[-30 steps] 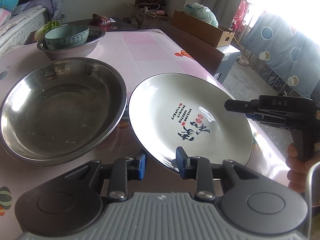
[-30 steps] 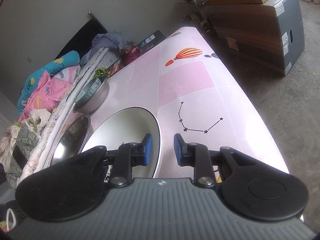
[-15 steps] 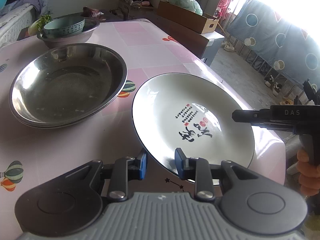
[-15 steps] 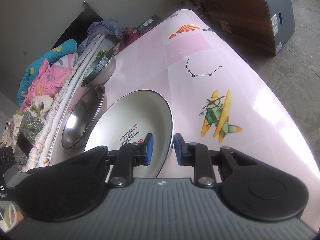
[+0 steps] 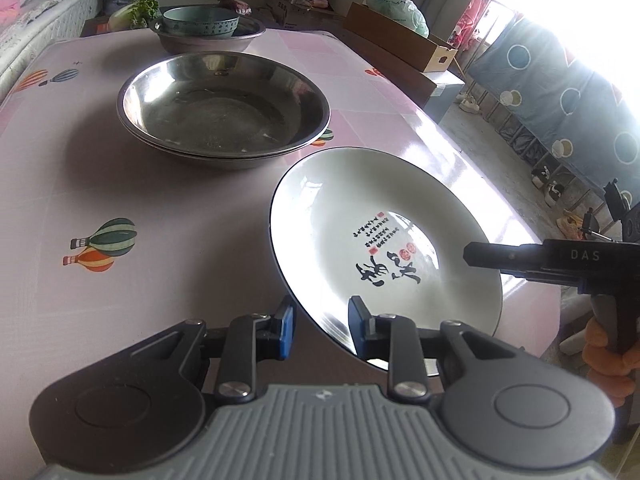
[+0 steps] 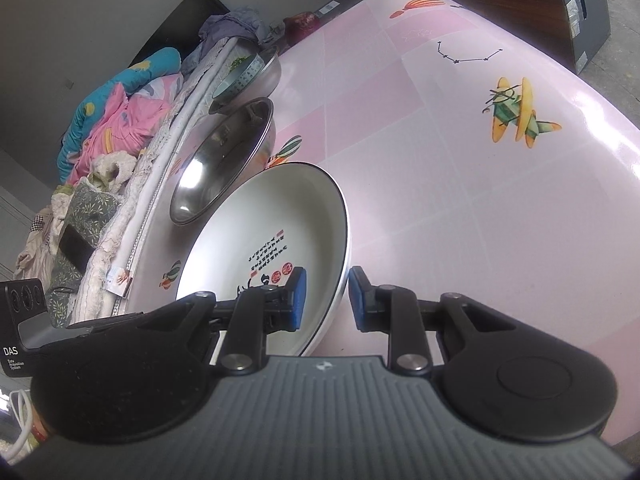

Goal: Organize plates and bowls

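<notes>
Pink tablecloth (image 5: pixel 168 208) with balloon and plane prints over the whole table, bed and piled bedding along its left side, cardboard boxes and a bright window off to the right.

Left gripper (image 5: pixel 320 330): jaws narrowed onto the near rim of the white plate (image 5: pixel 360 232), one blue pad under the rim, one over it, pinching it. Right gripper (image 6: pixel 325 298): same story on the plate's (image 6: pixel 280 216) right rim, one pad inside the dish, one outside, clamped on the edge. In the left wrist view, visible only as a black housing at the plate's right edge, orange-gloved hand (image 5: pixel 604 364) on its handle below.

Plate held between both grippers, tilted and off the cloth (black calligraphy and red seals on its face, dark thin rim line). Near-right part of the table, close to the right edge.

Just beyond it to the far left, well apart: large steel basin (image 5: pixel 224 108), looks like two nested, empty, flat on the cloth. Farther back, touching nothing in front: smaller steel bowl (image 5: pixel 208 36) with a pale green ceramic bowl (image 5: pixel 200 24) sitting inside it. Leafy greens (image 5: pixel 136 12) at the far-left corner behind that, and a dark red object near them (can't tell what).
</notes>
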Motion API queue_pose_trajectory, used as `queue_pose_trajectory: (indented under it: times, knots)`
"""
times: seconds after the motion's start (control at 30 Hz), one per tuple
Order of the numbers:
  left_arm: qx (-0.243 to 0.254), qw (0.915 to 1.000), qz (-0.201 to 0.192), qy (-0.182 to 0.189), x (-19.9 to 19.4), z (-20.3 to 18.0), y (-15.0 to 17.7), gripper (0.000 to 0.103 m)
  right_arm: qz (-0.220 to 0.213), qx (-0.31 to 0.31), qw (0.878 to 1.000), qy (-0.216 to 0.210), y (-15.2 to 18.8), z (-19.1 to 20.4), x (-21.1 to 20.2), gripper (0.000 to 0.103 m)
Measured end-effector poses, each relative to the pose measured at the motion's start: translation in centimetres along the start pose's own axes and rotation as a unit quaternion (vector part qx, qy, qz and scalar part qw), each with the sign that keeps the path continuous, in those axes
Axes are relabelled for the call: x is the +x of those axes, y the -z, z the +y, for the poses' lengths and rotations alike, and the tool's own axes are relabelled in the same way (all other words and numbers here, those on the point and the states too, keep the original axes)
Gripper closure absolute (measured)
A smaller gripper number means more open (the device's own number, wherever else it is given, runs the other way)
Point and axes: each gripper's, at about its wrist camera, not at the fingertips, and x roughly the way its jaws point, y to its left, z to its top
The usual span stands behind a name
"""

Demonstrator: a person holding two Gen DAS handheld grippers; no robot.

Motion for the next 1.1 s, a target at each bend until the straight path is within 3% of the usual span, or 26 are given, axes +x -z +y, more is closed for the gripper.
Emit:
queue_pose_trajectory:
  times: [0.1, 1.1]
  knots:
    - [-0.004, 1.0000, -0.004, -0.002, -0.1, 0.2, -0.2, 0.074, -0.007, -0.006, 1.000, 0.016, 0.1, 0.6, 0.5, 0.080]
    - [0.010, 0.9994, -0.017, -0.029, 2.3, -0.5, -2.2, 0.063, -0.050, 0.024, 0.998, 0.000, -0.2, -0.6, 2.0, 0.080]
